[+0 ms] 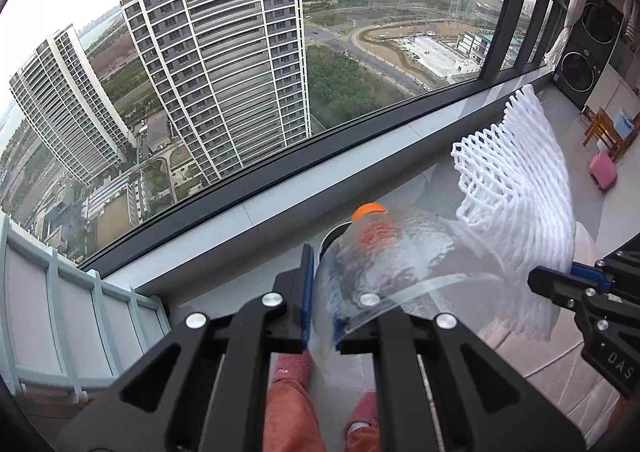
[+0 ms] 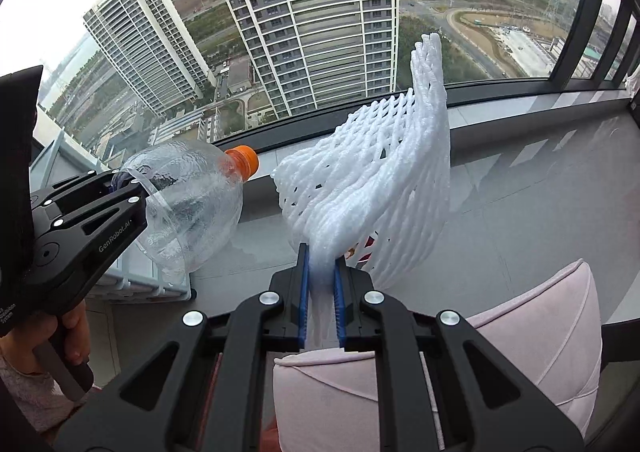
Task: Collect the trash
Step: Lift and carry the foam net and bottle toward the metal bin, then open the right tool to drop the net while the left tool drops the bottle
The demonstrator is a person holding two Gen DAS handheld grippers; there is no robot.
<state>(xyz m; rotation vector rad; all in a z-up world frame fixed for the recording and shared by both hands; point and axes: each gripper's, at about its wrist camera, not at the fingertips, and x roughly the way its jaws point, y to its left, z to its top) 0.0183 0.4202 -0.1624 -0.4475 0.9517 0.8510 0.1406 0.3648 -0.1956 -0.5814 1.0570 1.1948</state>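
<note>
My left gripper (image 1: pixel 320 292) is shut on the cut rim of a clear plastic bottle top (image 1: pixel 400 252) with an orange cap (image 1: pixel 368 209), held in the air above the floor. It also shows in the right wrist view (image 2: pixel 192 200), at the left, in the left gripper (image 2: pixel 132 184). My right gripper (image 2: pixel 320 276) is shut on a white foam fruit net (image 2: pixel 372 180) that fans upward from the jaws. The net also shows in the left wrist view (image 1: pixel 516 188), at the right, with the right gripper (image 1: pixel 560 284) below it.
A large window with a dark frame (image 1: pixel 280 172) and a grey sill runs across both views. A pink cushioned seat (image 2: pixel 540 324) is below my right gripper. A light blue slatted crate (image 1: pixel 60 312) stands at the left. A metal bin rim (image 1: pixel 332 236) shows behind the bottle.
</note>
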